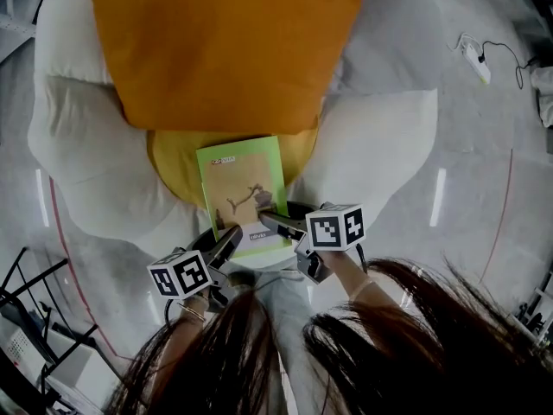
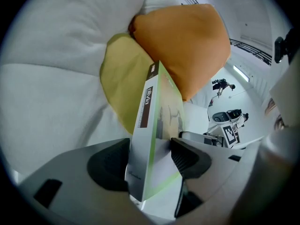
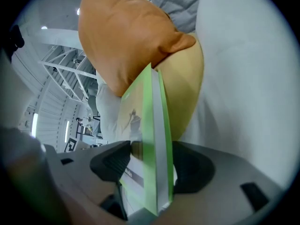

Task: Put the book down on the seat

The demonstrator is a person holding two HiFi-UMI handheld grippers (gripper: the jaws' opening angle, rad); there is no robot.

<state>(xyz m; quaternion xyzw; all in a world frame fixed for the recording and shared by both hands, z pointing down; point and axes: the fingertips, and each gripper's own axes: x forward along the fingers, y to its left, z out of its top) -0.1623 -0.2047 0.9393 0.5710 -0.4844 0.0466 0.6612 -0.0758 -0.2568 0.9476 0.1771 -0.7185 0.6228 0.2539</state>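
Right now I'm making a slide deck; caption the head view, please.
Left gripper and right gripper flank a green book over the yellow seat cushion, orange pillow behind.

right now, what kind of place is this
Probably a lab or workshop hall with a staged sitting corner: a white armchair with an orange cushion stands on bare grey floor, a power strip lies nearby, and steel roof trusses show overhead.
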